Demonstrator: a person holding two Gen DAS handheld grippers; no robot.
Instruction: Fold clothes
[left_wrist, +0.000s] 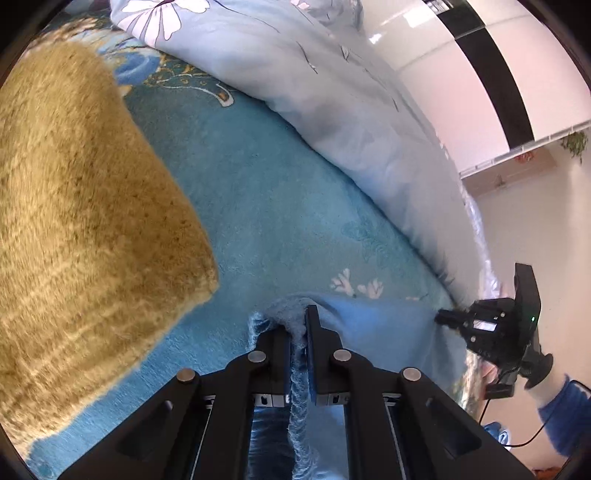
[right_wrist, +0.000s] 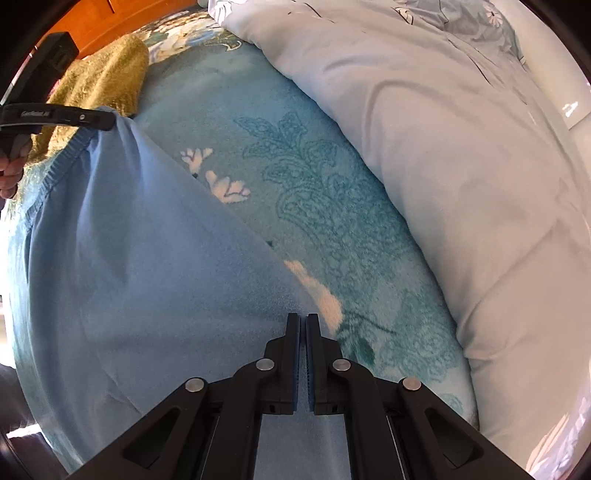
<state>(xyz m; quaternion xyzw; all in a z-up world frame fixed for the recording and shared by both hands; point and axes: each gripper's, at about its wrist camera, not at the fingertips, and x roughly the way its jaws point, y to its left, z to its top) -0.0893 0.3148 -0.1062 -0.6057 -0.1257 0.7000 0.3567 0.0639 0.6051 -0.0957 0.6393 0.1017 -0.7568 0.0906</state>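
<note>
Both claws pinch the light blue garment (right_wrist: 140, 280): left claw (left_wrist: 298, 325) clamps its ribbed hem, right claw (right_wrist: 303, 325) an opposite edge, stretching it taut over the bed's teal blanket (right_wrist: 332, 206), near the bed's front edge, probably ready for folding.

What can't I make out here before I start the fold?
- Light blue garment: overall shape and type; both views cut it off at the frame edges.
- Right claw: its hold on the fabric; black fingers hide the contact.
- Tan fuzzy cloth: blurred in left wrist view, cropped at the edge.
</note>
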